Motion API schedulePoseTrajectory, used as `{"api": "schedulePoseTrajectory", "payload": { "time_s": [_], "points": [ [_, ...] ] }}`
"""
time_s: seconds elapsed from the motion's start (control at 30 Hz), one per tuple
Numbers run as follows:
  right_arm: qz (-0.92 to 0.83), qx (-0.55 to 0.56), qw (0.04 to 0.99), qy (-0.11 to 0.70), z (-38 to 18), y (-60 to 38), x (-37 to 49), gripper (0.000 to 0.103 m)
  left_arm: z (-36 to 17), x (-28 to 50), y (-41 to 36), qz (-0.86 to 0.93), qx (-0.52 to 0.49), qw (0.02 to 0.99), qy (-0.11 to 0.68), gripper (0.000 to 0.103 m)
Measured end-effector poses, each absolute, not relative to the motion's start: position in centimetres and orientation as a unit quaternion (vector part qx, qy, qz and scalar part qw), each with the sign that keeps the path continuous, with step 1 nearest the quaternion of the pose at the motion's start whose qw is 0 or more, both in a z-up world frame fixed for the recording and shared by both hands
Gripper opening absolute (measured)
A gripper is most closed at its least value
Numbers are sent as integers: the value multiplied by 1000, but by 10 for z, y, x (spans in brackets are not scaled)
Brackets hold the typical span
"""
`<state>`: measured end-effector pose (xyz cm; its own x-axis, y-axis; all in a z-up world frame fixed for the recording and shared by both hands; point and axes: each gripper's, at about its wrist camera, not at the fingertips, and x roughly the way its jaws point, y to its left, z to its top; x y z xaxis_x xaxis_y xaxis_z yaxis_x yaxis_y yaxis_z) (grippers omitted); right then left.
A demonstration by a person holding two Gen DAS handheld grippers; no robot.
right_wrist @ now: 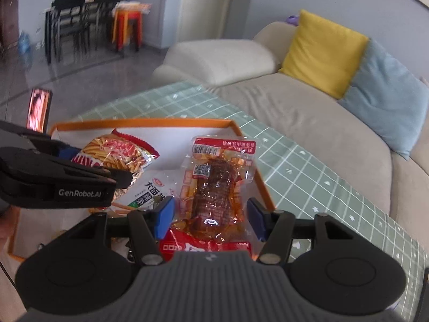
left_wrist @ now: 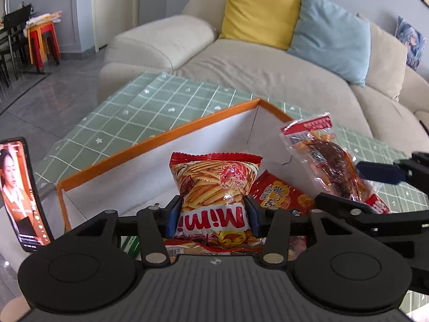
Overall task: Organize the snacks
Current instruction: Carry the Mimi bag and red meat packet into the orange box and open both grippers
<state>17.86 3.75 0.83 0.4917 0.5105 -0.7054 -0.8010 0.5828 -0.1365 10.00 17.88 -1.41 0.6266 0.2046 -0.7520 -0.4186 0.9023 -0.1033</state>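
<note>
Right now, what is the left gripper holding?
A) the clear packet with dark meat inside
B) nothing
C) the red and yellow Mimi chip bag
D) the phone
C: in the left wrist view the left gripper has its blue pads pressed on both sides of the Mimi chip bag, above the orange-rimmed box; the meat packet sits in the right gripper.

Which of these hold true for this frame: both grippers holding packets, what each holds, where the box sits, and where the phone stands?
1. The left gripper holds the Mimi snack bag. True.
2. The right gripper is empty. False: it grips a clear meat packet.
3. The orange-rimmed box sits on the sofa. False: it sits on the green checked tablecloth.
4. A phone stands lit beside the box. True.
</note>
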Motion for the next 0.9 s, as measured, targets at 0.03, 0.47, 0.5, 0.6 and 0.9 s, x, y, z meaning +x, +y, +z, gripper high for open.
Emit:
{"api": "schedulePoseTrajectory", "payload": {
  "time_s": [0.03, 0.47, 0.5, 0.6, 0.9],
  "points": [
    [396, -240, 828, 317, 6, 43, 183, 57, -16, 103, 181, 175, -136, 890, 400, 55],
    [411, -340, 772, 346, -36, 102, 226, 57, -48, 132, 204, 168, -155, 865, 448, 55],
    [412, -346, 768, 347, -38, 106, 227, 57, -50, 133, 204, 169, -152, 863, 450, 55],
    [417, -367, 756, 346, -46, 115, 229, 57, -55, 135, 207, 170, -159, 858, 459, 55],
    [423, -425, 733, 322, -64, 128, 226, 59, -66, 148, 209, 176, -160, 838, 492, 55]
  ]
}}
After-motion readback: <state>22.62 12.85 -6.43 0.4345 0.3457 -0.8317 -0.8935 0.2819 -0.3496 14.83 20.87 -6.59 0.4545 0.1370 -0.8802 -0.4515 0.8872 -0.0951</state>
